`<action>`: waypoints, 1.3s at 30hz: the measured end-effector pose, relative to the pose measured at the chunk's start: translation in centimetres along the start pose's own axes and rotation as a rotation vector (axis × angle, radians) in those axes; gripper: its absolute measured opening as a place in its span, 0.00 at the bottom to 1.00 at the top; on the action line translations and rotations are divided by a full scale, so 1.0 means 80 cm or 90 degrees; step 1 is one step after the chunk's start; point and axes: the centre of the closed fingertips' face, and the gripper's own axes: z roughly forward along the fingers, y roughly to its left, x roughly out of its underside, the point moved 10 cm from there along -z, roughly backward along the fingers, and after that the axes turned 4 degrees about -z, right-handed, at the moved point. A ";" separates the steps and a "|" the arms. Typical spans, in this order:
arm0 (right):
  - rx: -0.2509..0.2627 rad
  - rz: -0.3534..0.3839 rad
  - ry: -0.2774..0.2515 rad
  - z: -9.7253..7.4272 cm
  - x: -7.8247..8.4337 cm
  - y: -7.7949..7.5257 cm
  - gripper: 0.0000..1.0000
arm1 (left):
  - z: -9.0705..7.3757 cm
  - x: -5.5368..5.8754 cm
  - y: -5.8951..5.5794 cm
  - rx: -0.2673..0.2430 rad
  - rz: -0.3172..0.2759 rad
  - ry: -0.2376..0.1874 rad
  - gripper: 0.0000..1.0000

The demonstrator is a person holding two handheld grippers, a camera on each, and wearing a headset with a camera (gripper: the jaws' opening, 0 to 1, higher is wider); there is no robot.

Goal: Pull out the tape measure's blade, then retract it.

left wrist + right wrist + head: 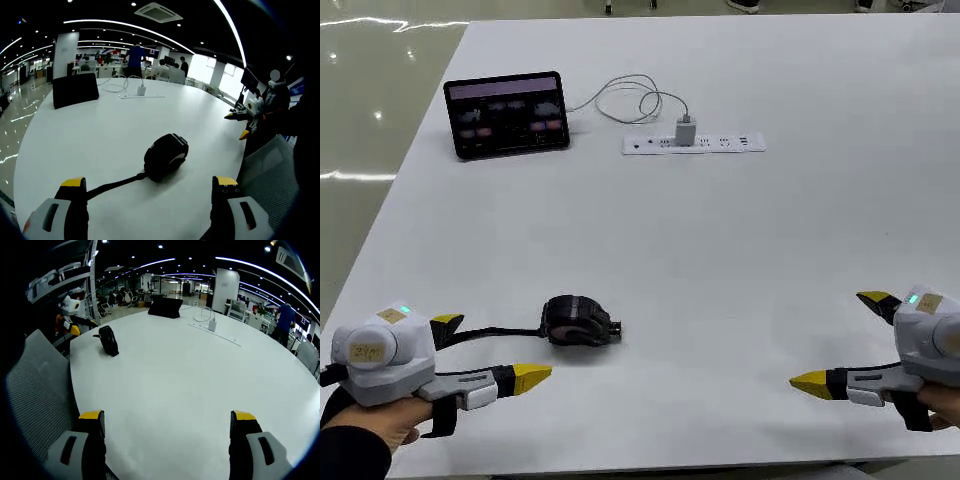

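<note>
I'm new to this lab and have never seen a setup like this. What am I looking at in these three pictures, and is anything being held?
There is no robot here. A person holds a two-jaw tool in each hand: the left gripper and the right gripper, both with yellow jaw tips. The head view comes from a camera on the person's head, looking down at a white table. The two round pictures come from cameras riding on the grippers, each looking forward along its own jaws.

On the table lie a black tape measure with a strap trailing toward the left gripper, a tablet, and a power strip with a charger and its cable.

Both grippers are open and hold nothing. The tape's blade is not pulled out yet.
</note>
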 end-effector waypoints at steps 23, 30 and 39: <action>0.009 0.003 -0.021 -0.039 -0.005 0.029 1.00 | -0.025 -0.004 -0.013 -0.001 0.014 0.004 1.00; 0.004 0.011 -0.008 -0.038 0.000 0.032 1.00 | -0.025 -0.004 -0.014 -0.012 0.028 0.005 1.00; 0.011 0.012 -0.010 -0.042 0.003 0.031 1.00 | -0.024 -0.002 -0.017 -0.002 0.016 0.009 1.00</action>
